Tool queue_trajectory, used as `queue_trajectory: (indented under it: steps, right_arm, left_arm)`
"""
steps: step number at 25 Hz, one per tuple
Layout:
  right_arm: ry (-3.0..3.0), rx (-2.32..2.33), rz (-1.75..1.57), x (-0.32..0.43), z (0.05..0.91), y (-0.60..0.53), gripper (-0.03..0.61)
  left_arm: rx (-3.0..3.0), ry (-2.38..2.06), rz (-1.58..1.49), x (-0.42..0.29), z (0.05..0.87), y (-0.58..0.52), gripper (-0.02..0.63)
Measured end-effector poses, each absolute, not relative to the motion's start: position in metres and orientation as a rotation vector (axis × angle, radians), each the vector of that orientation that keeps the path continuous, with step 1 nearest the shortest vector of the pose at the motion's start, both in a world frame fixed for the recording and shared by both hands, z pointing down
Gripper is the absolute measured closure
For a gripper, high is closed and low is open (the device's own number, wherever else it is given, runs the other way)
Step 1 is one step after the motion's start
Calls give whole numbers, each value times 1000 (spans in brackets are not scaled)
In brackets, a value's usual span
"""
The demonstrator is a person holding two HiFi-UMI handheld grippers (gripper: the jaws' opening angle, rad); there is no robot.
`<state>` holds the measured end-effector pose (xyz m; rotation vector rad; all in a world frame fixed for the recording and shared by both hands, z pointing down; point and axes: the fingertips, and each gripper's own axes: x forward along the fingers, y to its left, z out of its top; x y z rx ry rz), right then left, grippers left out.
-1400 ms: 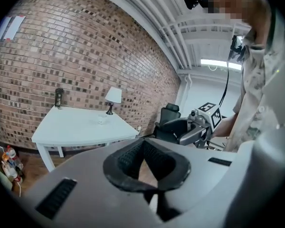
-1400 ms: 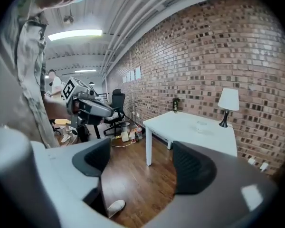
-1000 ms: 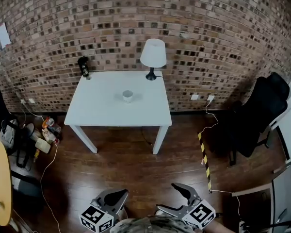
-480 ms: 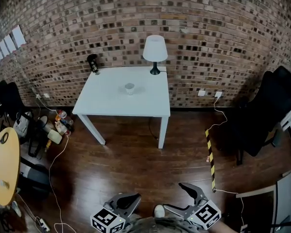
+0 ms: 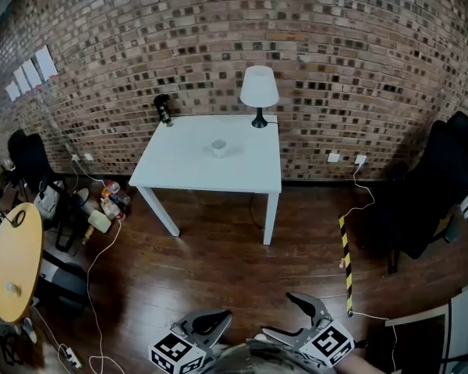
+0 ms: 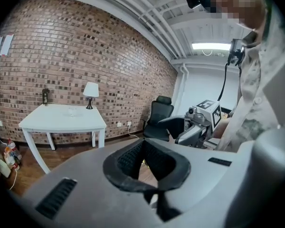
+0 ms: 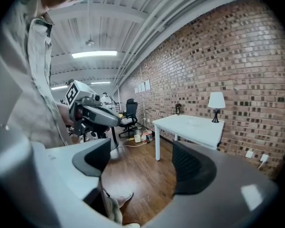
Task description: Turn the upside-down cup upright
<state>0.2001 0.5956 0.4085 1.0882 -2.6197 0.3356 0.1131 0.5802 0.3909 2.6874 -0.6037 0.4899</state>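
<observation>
Well away from the person, a white table [image 5: 187,179] stands against a brick wall [image 5: 140,45] on a dark wooden floor [image 5: 218,263]. The cup [image 5: 219,147] sits near the middle of the tabletop, too small to tell which way up it is. A white lamp [image 5: 260,92] stands at the table's back right corner and a small dark object [image 5: 163,109] at its back left. A black chair [image 5: 441,185] stands to the right, a round yellow table [image 5: 12,259] to the left, and a yellow-and-black strip [image 5: 347,259] lies on the floor.

Both grippers hang low by the person's body, far from the table. The left gripper [image 5: 210,327] has its jaws moderately apart, with only floor showing between the pads. The right gripper [image 5: 279,315] has its jaws spread wide, also holding nothing.
</observation>
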Motion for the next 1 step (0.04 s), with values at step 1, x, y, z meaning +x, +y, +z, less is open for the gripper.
queue_trajectory:
  steps: [1]
  right_arm:
    - [-2625, 1086, 329, 199, 408, 597, 173]
  left_arm:
    - [2683, -610, 491, 111, 391, 582, 606]
